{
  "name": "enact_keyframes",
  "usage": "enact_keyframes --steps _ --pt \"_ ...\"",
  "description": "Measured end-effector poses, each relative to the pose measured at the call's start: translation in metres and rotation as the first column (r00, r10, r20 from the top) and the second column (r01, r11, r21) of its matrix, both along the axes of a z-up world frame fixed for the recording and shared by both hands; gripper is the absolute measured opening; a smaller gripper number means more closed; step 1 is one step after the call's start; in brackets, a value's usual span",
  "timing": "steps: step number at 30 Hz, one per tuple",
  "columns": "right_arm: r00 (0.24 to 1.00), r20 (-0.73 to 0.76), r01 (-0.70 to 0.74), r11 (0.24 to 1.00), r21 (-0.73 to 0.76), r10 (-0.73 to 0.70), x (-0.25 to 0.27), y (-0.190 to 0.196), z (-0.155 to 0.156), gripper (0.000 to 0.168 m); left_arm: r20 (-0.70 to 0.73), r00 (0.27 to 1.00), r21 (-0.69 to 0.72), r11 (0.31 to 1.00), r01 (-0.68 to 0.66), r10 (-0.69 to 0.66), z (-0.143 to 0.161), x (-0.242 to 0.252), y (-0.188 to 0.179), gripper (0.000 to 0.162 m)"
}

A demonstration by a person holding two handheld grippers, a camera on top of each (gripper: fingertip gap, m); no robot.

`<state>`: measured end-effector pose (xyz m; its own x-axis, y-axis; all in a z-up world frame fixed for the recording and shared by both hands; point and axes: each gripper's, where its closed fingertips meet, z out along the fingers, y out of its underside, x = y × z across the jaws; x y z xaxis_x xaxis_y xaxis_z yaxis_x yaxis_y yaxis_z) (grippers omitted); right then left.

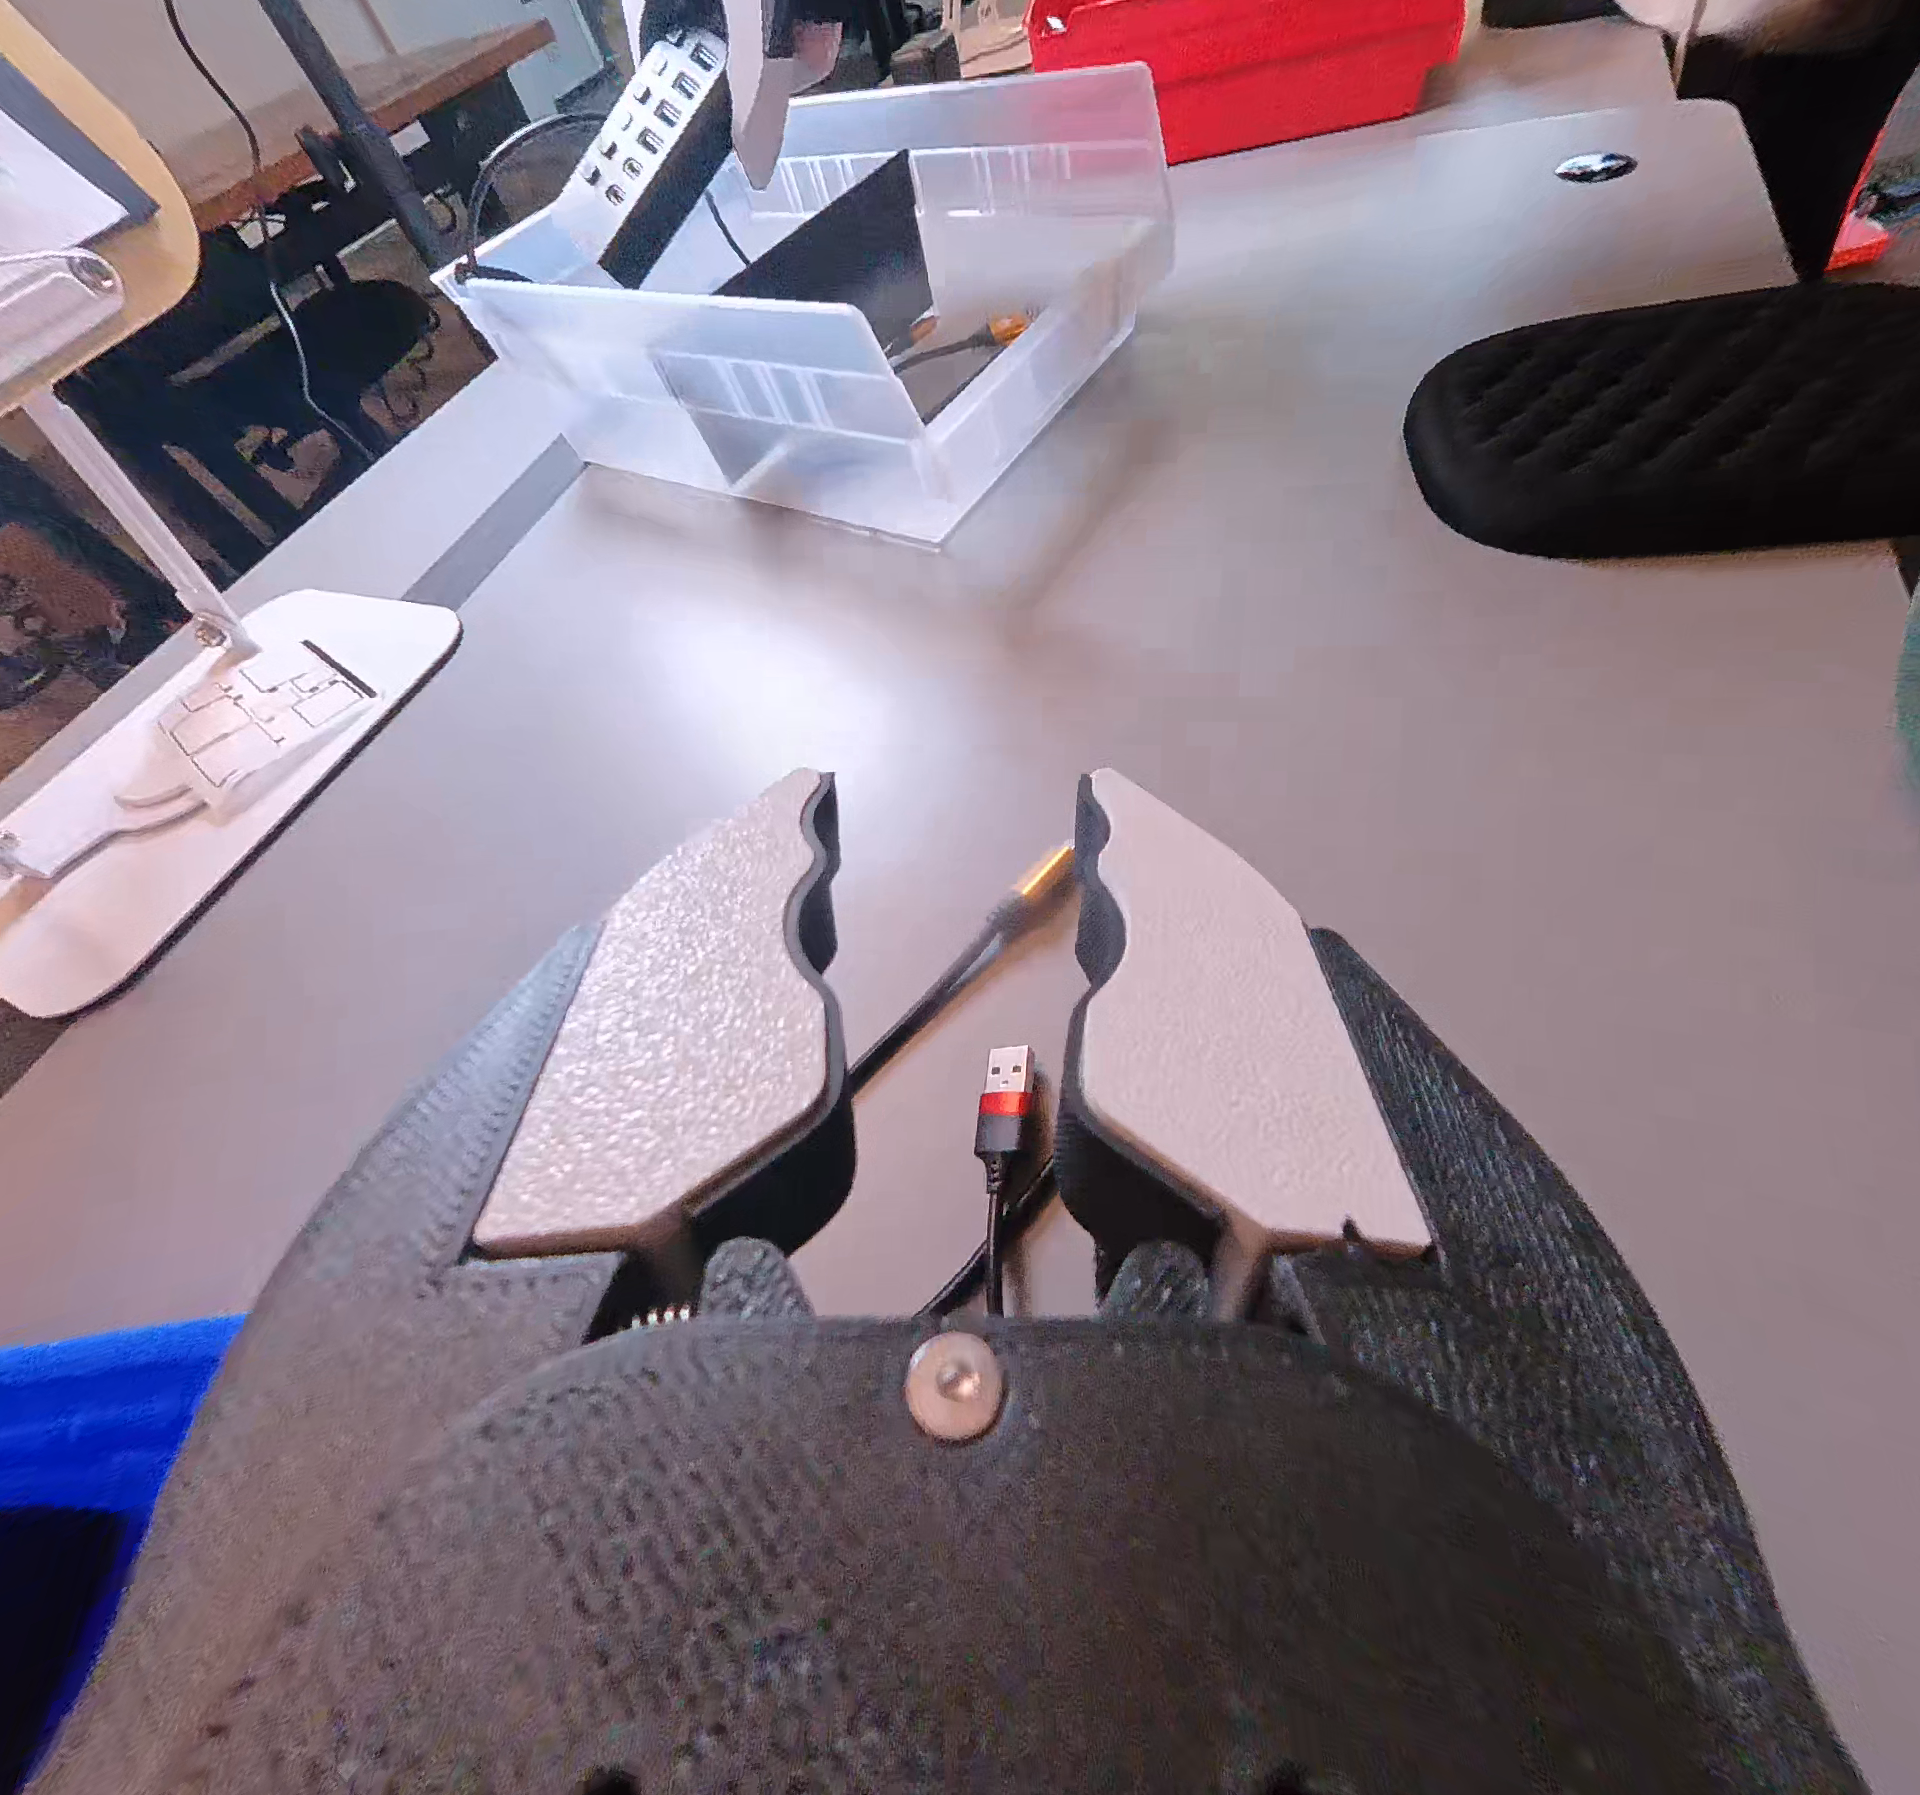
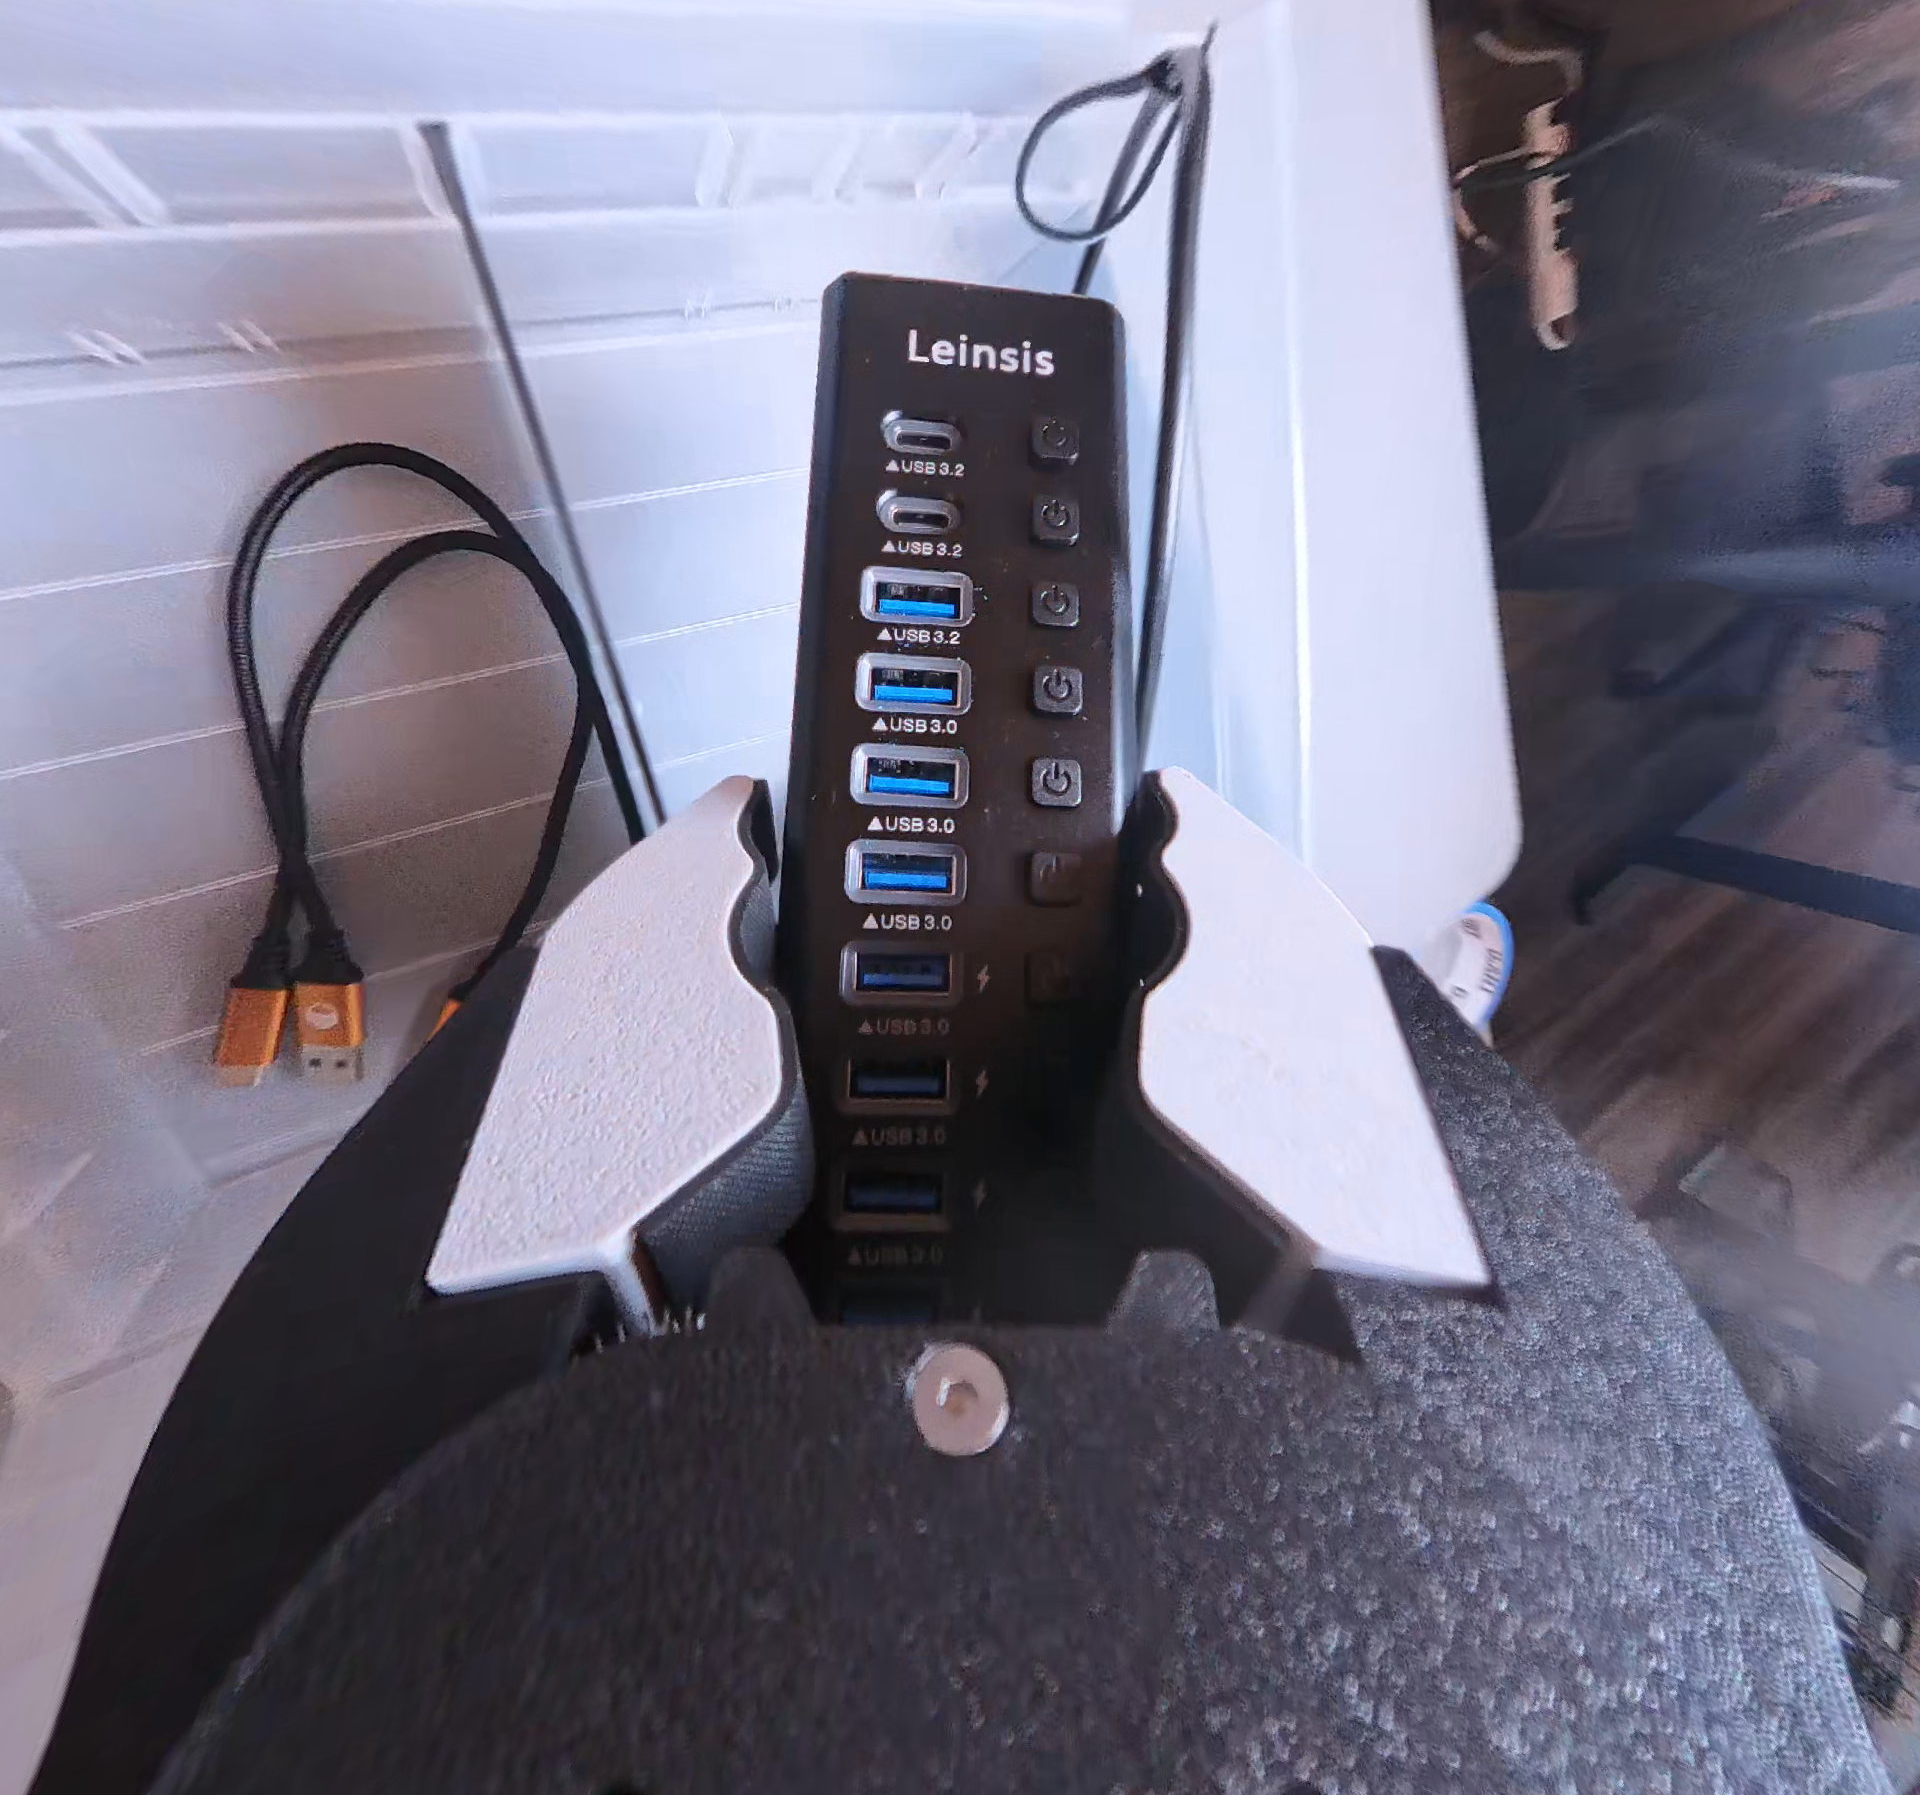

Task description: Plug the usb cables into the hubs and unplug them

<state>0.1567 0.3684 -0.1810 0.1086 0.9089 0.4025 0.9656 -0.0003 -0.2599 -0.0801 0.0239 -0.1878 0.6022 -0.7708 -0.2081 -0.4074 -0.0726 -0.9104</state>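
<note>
My right gripper (image 2: pixel 956 789) is shut on a black USB hub (image 2: pixel 966 540), with one finger on each long side. The hub has a column of blue ports, all without plugs. It also shows in the left wrist view (image 1: pixel 665 124), held tilted above a clear plastic bin (image 1: pixel 1039 395). My left gripper (image 1: pixel 956 800) is open and low over the grey table. Between its fingers on the table lie a red-and-black USB plug (image 1: pixel 1006 1091) and a gold-tipped plug (image 1: pixel 1044 878) on a black cable. Neither is gripped. Orange-tipped cables (image 2: pixel 291 1007) lie in the bin (image 2: pixel 312 395).
A red bin (image 1: pixel 1247 10) stands at the table's far side. A black mesh pad (image 1: pixel 1683 415) juts in at the right. A white lamp base (image 1: pixel 208 758) sits at the table's left edge. Something blue (image 1: pixel 94 1433) shows at the lower left. Both grippers' tips are roughly 35 cm from the white lamp base (image 1: pixel 208 758).
</note>
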Motion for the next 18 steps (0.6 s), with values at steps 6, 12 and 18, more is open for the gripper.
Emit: enact_keyframes --steps 6,12,18 --pt "0.997 0.08 0.035 0.986 -0.16 -0.023 -0.002 0.019 -0.06 0.066 -0.022 1.0 -0.086 0.996 -0.019 0.017 -0.019 -0.012 0.006 0.044" --pt "0.98 0.185 0.093 0.991 -0.092 -0.075 0.01 0.021 -0.045 0.062 -0.092 0.995 -0.207 0.977 -0.042 0.024 -0.039 -0.026 0.003 0.047" --pt "0.996 -0.074 -0.035 0.982 0.185 0.049 -0.047 -0.039 0.053 0.055 -0.237 0.971 -0.327 0.944 -0.044 -0.037 -0.063 -0.043 -0.017 0.049"
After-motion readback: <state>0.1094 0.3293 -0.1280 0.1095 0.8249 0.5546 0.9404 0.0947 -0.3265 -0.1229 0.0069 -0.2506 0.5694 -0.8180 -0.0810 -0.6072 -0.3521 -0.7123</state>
